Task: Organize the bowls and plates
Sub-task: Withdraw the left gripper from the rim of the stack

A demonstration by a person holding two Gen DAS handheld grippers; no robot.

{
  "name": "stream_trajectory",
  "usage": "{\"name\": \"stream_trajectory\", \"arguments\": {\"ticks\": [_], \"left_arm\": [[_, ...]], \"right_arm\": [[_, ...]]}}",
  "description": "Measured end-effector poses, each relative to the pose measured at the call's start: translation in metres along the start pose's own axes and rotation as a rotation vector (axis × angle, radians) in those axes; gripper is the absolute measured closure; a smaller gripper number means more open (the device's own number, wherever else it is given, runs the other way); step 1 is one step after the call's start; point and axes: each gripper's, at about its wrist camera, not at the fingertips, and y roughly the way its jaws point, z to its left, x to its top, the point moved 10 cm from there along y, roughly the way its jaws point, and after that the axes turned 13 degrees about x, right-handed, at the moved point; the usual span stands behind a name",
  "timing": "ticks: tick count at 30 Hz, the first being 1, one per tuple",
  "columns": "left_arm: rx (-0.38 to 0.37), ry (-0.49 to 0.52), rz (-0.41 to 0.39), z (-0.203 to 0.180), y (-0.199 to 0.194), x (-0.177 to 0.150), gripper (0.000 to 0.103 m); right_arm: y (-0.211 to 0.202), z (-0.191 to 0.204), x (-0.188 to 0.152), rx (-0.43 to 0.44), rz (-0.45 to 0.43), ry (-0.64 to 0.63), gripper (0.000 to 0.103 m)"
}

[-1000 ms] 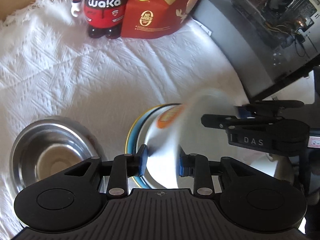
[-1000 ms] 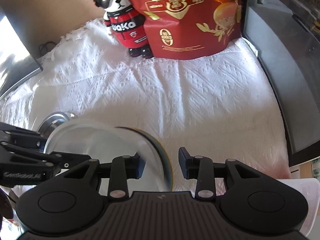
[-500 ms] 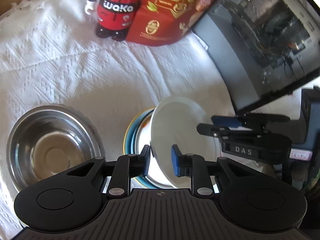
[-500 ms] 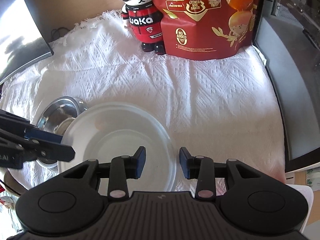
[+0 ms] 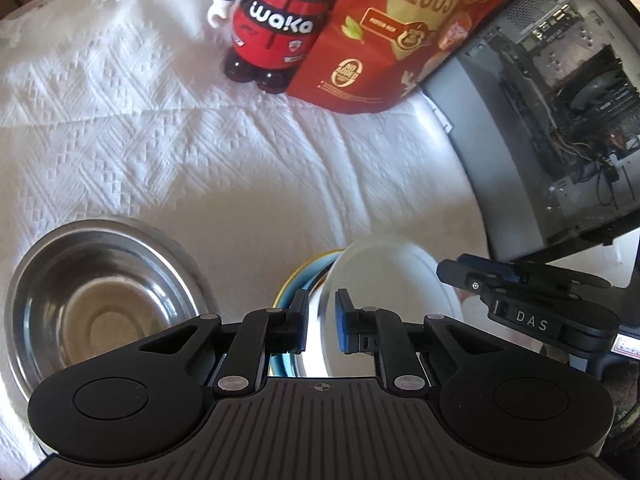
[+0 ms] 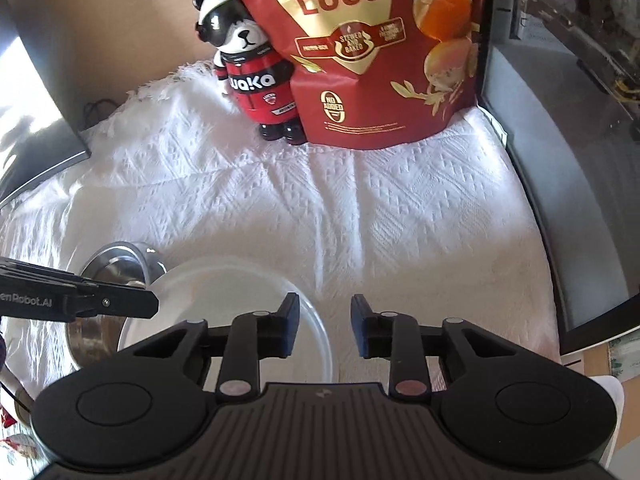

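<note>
My left gripper is shut on the rim of a white bowl and holds it tilted over a blue and yellow rimmed plate. A steel bowl sits on the white cloth to its left. My right gripper is open and empty, just right of the white bowl. The right gripper shows in the left wrist view at the bowl's far right side. The steel bowl lies behind the left gripper's finger.
A red bear figurine and a red quail eggs bag stand at the back of the white cloth. An open computer case stands along the right. A dark monitor edge is at the left.
My left gripper has closed on the white bowl's rim. The right gripper let go of the bowl, opened and drew back to the right. The bowl has levelled from steeply tilted.
</note>
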Motion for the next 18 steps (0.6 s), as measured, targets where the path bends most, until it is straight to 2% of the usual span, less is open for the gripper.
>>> {"name": "stream_trajectory", "arguments": {"ticks": [3, 6, 9, 18], "left_arm": [[0.006, -0.005, 0.016, 0.004, 0.005, -0.004, 0.085], [0.028, 0.01, 0.02, 0.006, 0.008, -0.01, 0.087], [0.028, 0.025, 0.034, 0.006, 0.011, -0.018, 0.087], [0.024, 0.032, 0.019, 0.008, 0.009, -0.028, 0.087]], "right_arm": [[0.006, -0.004, -0.007, -0.02, 0.02, 0.009, 0.076], [0.008, -0.004, -0.015, -0.028, 0.032, 0.021, 0.076], [0.005, 0.004, -0.026, -0.009, 0.046, 0.009, 0.076], [0.0, 0.018, -0.047, -0.027, 0.053, 0.043, 0.076]]}}
